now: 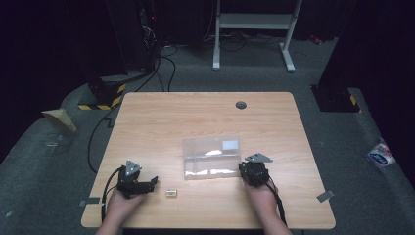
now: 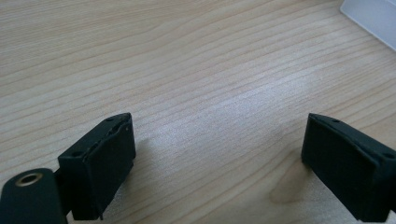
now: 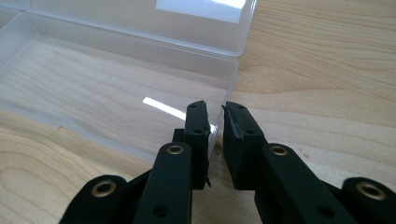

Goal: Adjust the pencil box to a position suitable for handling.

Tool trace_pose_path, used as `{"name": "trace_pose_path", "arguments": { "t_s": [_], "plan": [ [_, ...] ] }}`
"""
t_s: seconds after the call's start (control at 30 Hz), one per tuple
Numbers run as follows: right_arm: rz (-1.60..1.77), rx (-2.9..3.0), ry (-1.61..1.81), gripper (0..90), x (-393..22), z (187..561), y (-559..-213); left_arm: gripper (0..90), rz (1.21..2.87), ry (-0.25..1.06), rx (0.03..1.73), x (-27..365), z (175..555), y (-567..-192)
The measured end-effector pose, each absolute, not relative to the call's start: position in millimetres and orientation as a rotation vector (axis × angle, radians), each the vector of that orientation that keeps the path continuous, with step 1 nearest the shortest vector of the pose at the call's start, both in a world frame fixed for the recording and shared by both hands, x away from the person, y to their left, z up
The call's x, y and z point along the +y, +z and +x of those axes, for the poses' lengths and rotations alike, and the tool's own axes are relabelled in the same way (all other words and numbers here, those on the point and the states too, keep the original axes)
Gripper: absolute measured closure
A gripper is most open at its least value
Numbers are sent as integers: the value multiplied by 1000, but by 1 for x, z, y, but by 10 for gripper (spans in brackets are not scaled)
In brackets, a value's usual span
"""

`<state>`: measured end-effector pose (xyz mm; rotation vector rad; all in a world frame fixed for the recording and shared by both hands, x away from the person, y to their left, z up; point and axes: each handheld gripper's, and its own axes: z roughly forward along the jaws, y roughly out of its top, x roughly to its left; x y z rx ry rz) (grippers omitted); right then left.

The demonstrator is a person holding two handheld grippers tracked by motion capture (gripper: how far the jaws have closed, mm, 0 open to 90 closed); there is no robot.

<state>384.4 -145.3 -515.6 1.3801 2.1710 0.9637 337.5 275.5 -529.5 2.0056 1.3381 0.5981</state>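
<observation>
- The clear plastic box (image 1: 211,157) lies open mid-table, its right end wall (image 3: 223,112) pinched between the right gripper (image 3: 215,116) jaws.
- The left gripper (image 2: 219,149) rests well apart, gaping wide over bare table (image 1: 161,117).
- A small block (image 1: 171,193) sits between them.

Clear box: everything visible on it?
The box is clear, frosted-looking plastic, shallow and rectangular, and lies open on the table with its lid folded flat behind the tray. A pale label sits on the lid. The right tool has its jaws nearly shut astride the tray's right end wall; actual contact can't be told.
</observation>
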Motion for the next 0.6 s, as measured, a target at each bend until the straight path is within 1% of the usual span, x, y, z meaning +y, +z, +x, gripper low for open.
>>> {"name": "trace_pose_path", "arguments": {
  "t_s": [0.6],
  "plan": [
    [1379,2162,985,765,-144,373,-517,99,2006,598,1338,276,338,-530]
  ]
}}
